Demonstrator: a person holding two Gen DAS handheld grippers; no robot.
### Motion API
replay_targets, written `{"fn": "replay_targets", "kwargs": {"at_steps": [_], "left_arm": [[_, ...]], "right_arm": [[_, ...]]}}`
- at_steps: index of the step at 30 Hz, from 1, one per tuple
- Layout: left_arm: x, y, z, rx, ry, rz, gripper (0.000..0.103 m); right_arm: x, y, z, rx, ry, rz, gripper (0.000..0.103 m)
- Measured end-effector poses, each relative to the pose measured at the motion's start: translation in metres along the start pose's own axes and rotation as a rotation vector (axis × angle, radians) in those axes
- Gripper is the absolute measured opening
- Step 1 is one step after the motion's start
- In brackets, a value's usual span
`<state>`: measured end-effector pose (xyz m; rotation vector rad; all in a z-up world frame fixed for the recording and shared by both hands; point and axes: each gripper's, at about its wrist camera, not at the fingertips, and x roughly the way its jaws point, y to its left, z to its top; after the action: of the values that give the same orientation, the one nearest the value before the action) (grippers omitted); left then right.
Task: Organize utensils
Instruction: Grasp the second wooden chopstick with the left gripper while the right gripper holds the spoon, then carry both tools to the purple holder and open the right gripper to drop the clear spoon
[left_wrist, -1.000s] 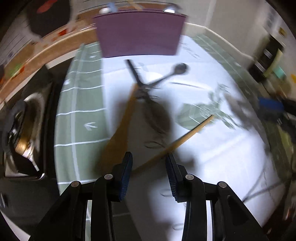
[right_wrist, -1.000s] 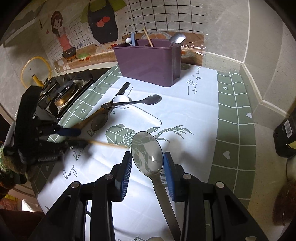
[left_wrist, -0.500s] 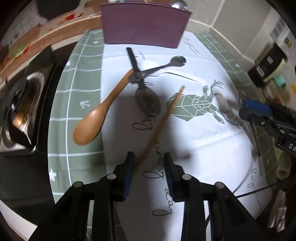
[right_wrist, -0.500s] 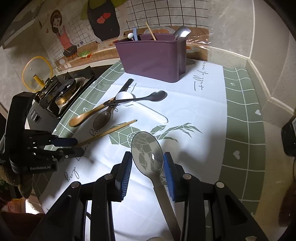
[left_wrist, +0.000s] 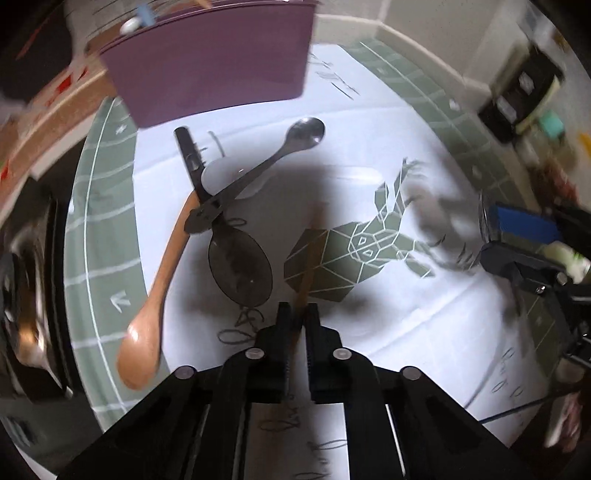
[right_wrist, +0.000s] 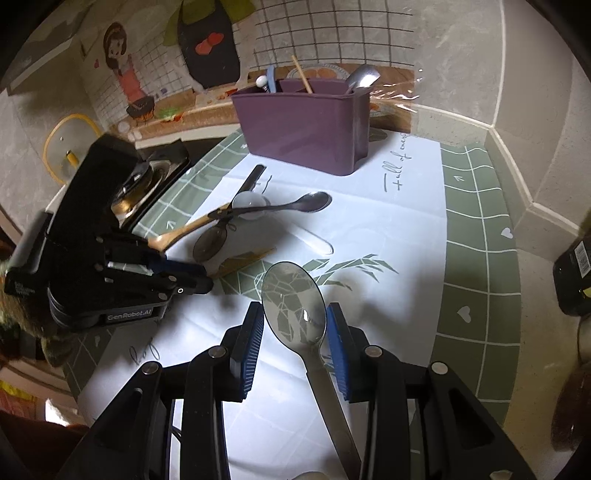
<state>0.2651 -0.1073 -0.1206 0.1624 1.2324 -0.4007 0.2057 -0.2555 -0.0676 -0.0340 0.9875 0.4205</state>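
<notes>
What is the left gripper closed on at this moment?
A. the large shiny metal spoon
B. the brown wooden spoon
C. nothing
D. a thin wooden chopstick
D: in the left wrist view the left gripper has its jaws nearly together around the near end of the thin wooden chopstick, while the brown wooden spoon lies apart on the cloth.

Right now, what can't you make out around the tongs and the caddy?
- Left tongs: chopstick blurred; grip looks shut.
- Purple caddy: top cut off by the left view's edge.
- Large metal spoon: handle end hidden under the right tongs.
- Caddy contents: partly hidden behind its wall, right view.
</notes>
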Motion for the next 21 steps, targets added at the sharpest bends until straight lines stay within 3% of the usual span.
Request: {"fn": "replay_targets", "kwargs": {"at_steps": [4,9,15,19,21], "left_arm": [[-0.021,0.021,-0.016,-0.19,-0.106,-0.077,0.006],[-0.047,0.04,-0.033,-0.335,-0.195,-0.132,0.006],[-0.08,0.048,-0.037,-0.357,-0.295,-0.126,0.006],[-0.108,0.052,-0.021,-0.338,-0.373,-0.161,0.006],[-0.133,0.054,-0.006,-0.324,-0.431,-0.193,0.006]], "right_arm": [[-0.003,-0.003,0.002,0.03,-0.025,0.007,0.032],[-0.003,-0.003,0.004,0.032,-0.035,0.009,0.032],[-0.003,0.005,0.013,0.0,-0.059,0.005,0.032],[-0.011,0.006,0.026,0.016,-0.09,0.024,0.032],[-0.025,0.005,0.041,0.041,-0.115,0.075,0.031]]}}
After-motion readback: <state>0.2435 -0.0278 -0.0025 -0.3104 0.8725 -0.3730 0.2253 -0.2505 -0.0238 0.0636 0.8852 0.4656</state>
